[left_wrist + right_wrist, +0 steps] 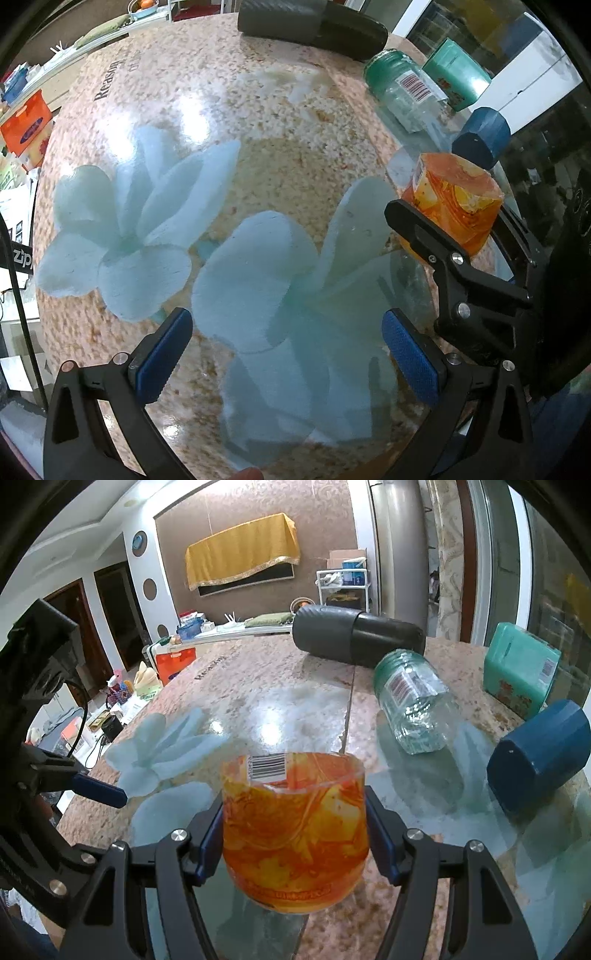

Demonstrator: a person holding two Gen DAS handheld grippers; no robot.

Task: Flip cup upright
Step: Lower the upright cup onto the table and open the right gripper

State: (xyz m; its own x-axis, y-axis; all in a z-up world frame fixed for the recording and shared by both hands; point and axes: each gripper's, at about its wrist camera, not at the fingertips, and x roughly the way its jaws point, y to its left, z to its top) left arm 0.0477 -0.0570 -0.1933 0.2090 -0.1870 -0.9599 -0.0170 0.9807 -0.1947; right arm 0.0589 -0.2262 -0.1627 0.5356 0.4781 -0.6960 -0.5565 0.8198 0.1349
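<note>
The orange cup (294,830) sits squarely between the fingers of the right gripper (295,843), which are closed against its two sides, its open rim facing up. It is translucent, swirled orange and yellow, with a barcode sticker (266,767) near the rim. The left gripper (288,360), off to its left, stands wide apart over the flowered table (258,177), holding nothing.
</note>
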